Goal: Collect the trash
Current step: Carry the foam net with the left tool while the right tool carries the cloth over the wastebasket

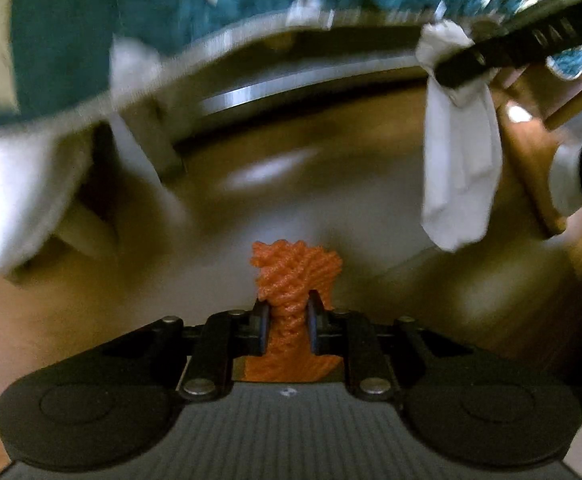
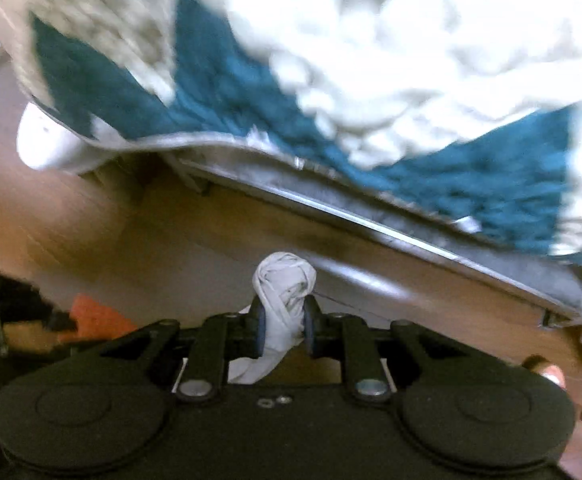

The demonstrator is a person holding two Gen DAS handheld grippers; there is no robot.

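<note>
My left gripper (image 1: 289,326) is shut on a crumpled orange knitted scrap (image 1: 295,274), held above the wooden floor. My right gripper (image 2: 284,328) is shut on a twisted white cloth scrap (image 2: 285,280). In the left wrist view the right gripper's black fingers (image 1: 503,54) show at the upper right with the white cloth (image 1: 461,160) hanging down from them. In the right wrist view a bit of the orange scrap (image 2: 95,314) shows at the lower left. Both views are motion-blurred.
A teal and cream shaggy rug (image 2: 371,92) lies over a metal-edged frame (image 2: 371,220) above the brown wooden floor (image 2: 171,232). More rug (image 1: 91,32) and white fabric (image 1: 11,200) show on the left. Wooden furniture legs (image 1: 579,100) stand at the right.
</note>
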